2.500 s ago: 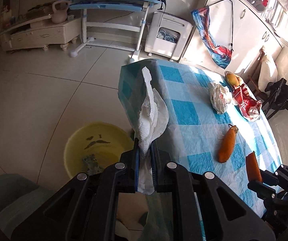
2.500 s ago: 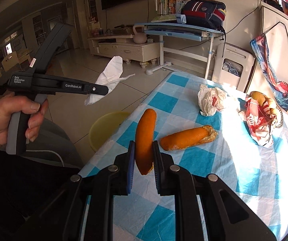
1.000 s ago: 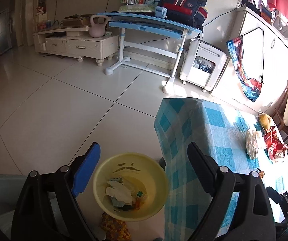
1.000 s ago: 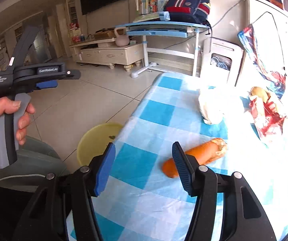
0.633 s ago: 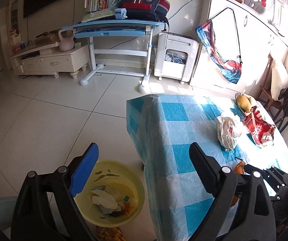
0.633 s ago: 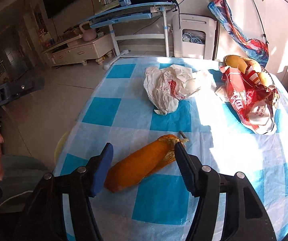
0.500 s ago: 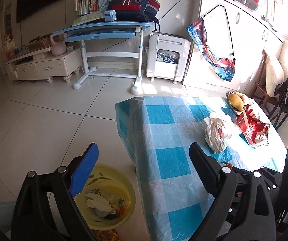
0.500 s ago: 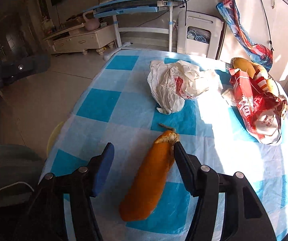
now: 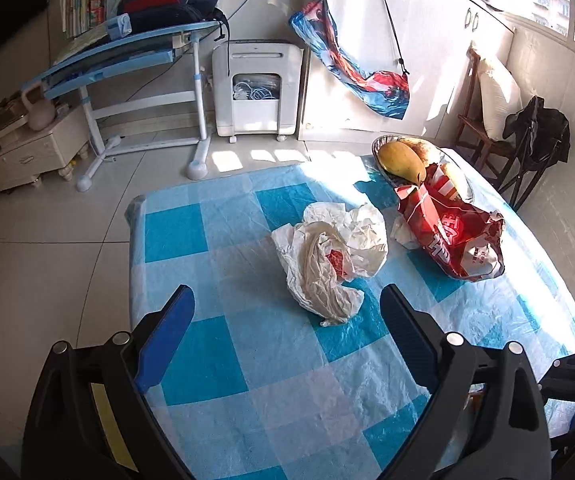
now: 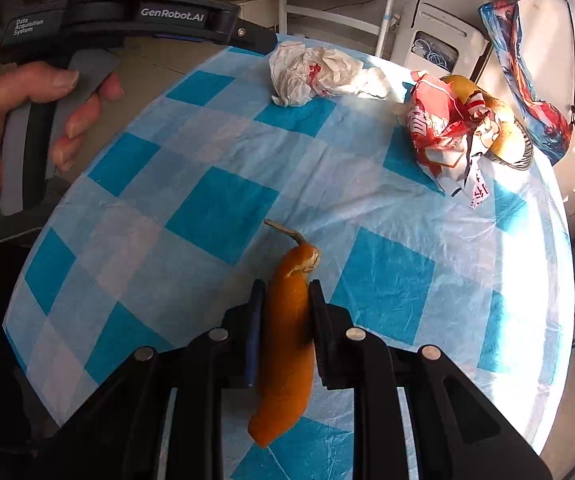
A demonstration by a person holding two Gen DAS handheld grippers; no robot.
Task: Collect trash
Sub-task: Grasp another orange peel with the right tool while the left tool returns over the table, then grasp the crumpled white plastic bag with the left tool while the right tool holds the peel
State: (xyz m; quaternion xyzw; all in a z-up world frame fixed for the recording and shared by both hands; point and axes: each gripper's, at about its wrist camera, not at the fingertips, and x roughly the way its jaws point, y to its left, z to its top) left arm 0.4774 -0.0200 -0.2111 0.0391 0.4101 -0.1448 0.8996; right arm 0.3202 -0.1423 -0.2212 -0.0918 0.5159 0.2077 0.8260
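Observation:
On the blue-checked tablecloth (image 10: pixel 215 208) lies a curved orange peel (image 10: pixel 287 320). My right gripper (image 10: pixel 285 286) has it between its jaws, which are closing, with both pads against its sides. My left gripper (image 9: pixel 285 296) hovers wide open over the table with nothing between its fingers. Just ahead of it lies a crumpled white plastic bag (image 9: pixel 327 256). That white bag (image 10: pixel 315 70) also shows at the far side of the table in the right wrist view. A torn red snack bag (image 9: pixel 451 240) lies to its right.
A bowl of fruit (image 9: pixel 401 158) stands behind the red bag at the far table edge. A person's hand (image 10: pixel 15 120) grips the left gripper's handle over the table's left side. Beyond the table stand a blue desk (image 9: pixel 127 60), a white appliance (image 9: pixel 257 88) and a wooden chair (image 9: pixel 483 128).
My left gripper swung from above the yellow floor bin to above the table, facing the white bag. My right gripper came down over the orange peel and its jaws closed around it.

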